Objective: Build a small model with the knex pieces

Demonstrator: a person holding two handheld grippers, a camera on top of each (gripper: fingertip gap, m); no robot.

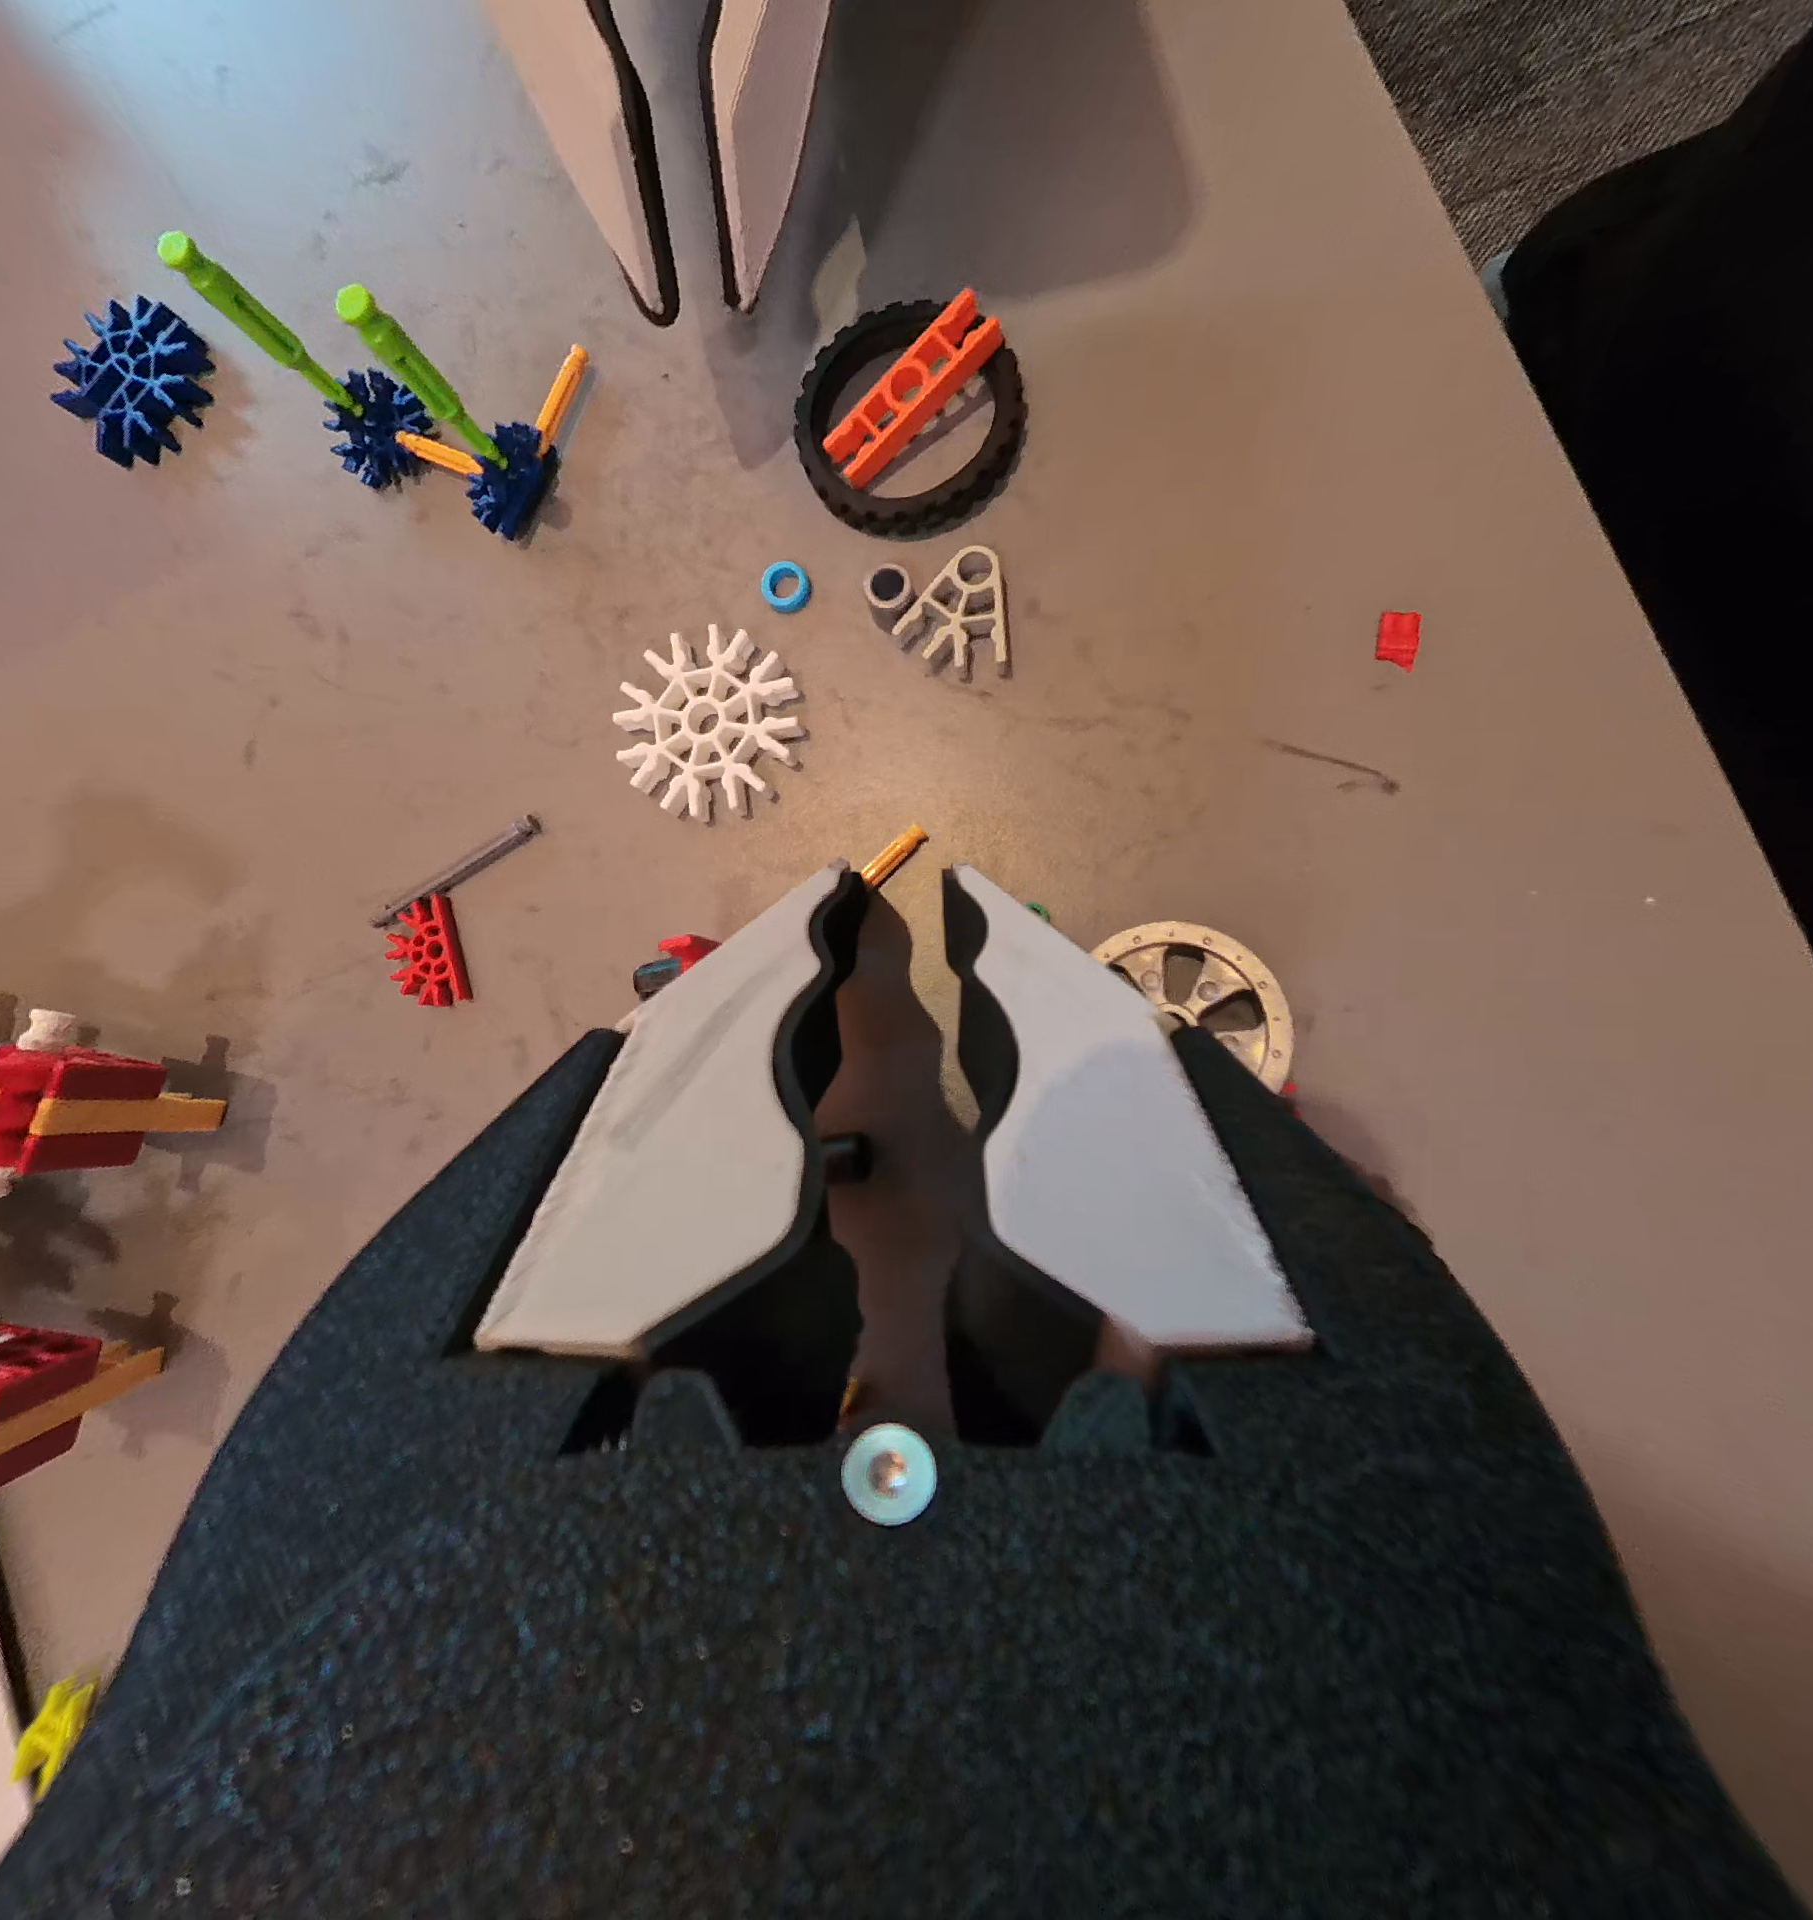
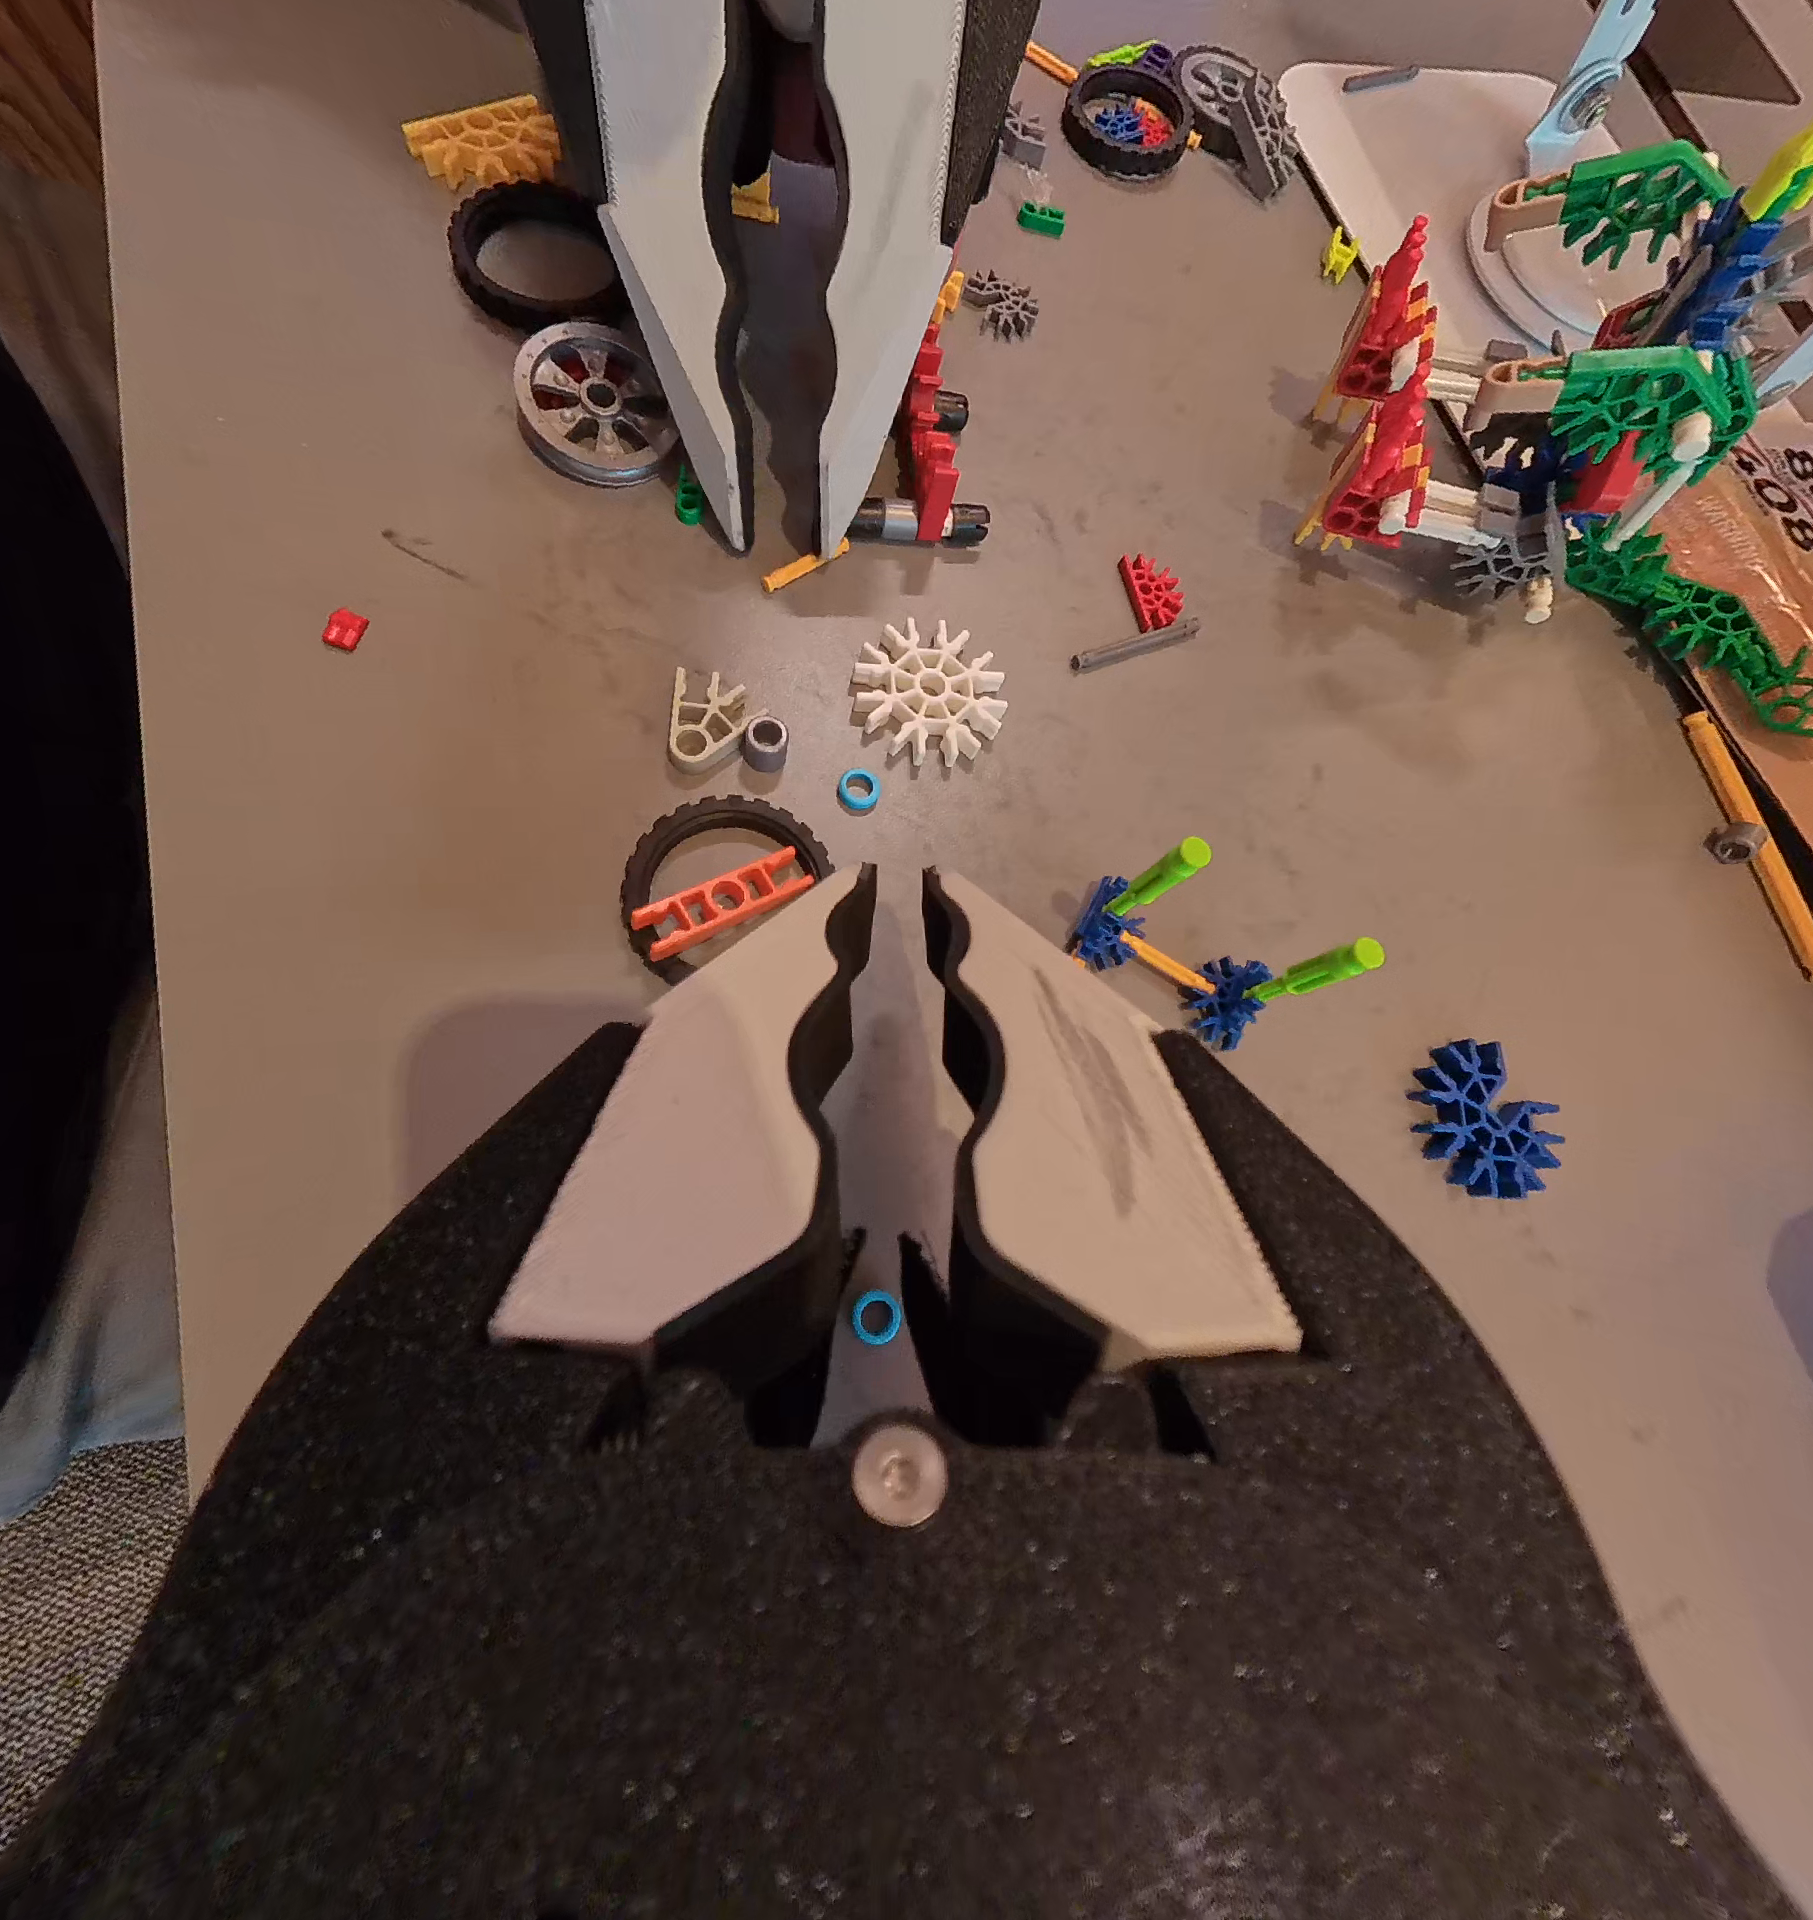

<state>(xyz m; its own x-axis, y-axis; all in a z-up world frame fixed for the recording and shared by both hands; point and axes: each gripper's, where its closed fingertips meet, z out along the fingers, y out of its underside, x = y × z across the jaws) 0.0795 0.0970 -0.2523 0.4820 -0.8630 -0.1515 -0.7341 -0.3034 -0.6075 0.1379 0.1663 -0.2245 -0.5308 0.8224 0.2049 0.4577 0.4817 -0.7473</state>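
My left gripper (image 1: 897, 881) is slightly open and empty, low over the grey table (image 1: 1245, 790). A short orange rod (image 1: 897, 852) lies just ahead of its tips, and a white snowflake connector (image 1: 710, 722) lies a little beyond. My right gripper (image 2: 897, 878) faces it from the far side, slightly open and empty. A blue ring (image 2: 876, 1317) lies on the table beneath its fingers. A black tyre (image 2: 725, 816) with an orange connector (image 2: 720, 902) on it sits by its left finger. The left gripper also shows in the right wrist view (image 2: 782, 542).
Between the grippers lie another blue ring (image 1: 786, 587), a beige connector (image 1: 959, 613) and a grey spacer (image 1: 886, 587). Blue connectors with green rods (image 1: 382, 416), a grey hub wheel (image 1: 1203, 987), red builds (image 1: 50, 1101) and a green build (image 2: 1650, 416) stand around. The table edge (image 1: 1567, 436) runs along the right. The gap from one gripper's tips to the other's is roughly 10 centimetres. The left tips stand about 4 centimetres off the white snowflake connector (image 1: 710, 722). The right camera catches it too, in the right wrist view (image 2: 926, 686).
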